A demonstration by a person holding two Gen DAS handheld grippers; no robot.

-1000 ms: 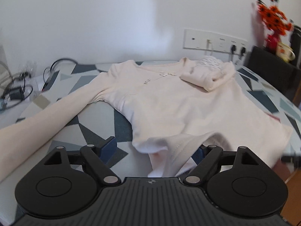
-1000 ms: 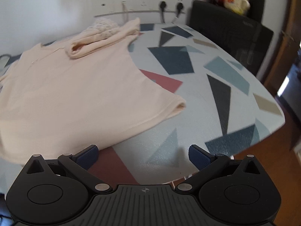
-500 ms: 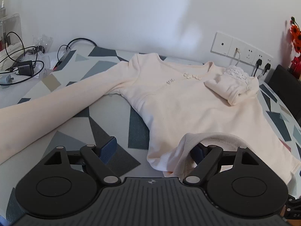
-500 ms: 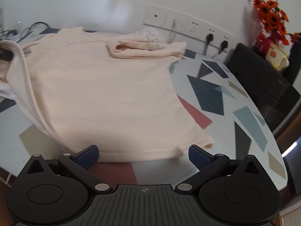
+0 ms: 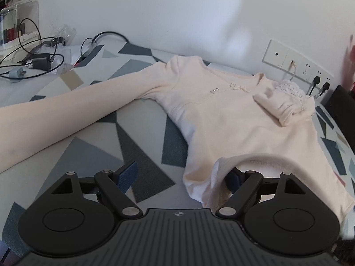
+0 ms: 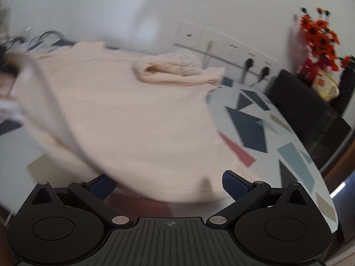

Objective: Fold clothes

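The right wrist view is smeared with blur, so the far wall sockets (image 6: 248,64) and the hem of the top there are soft and hard to read. In the left wrist view the hem corner of the top (image 5: 233,119) is draped over the right finger (image 5: 235,179) of the left claw (image 5: 179,175), hiding most of its blue pad; whether that pad actually presses the cloth cannot be told. The claw's fingers stand wide apart, with nothing squeezed between them. The right claw (image 6: 168,184) is also wide open, holding nothing, its 2 ribbed blue pads just at the near hem.

The top is pale peach, soft knit, lying flat on a table (image 5: 142,146) covered in a pattern of grey, navy and red triangles. 1 long sleeve (image 5: 66,113) stretches out and is cut off at the picture's edge; the other is folded over the chest, its white lace cuff (image 5: 290,90) showing. Small beads sit at the neckline. Black cables (image 5: 33,53) tangle at the table's far corner.
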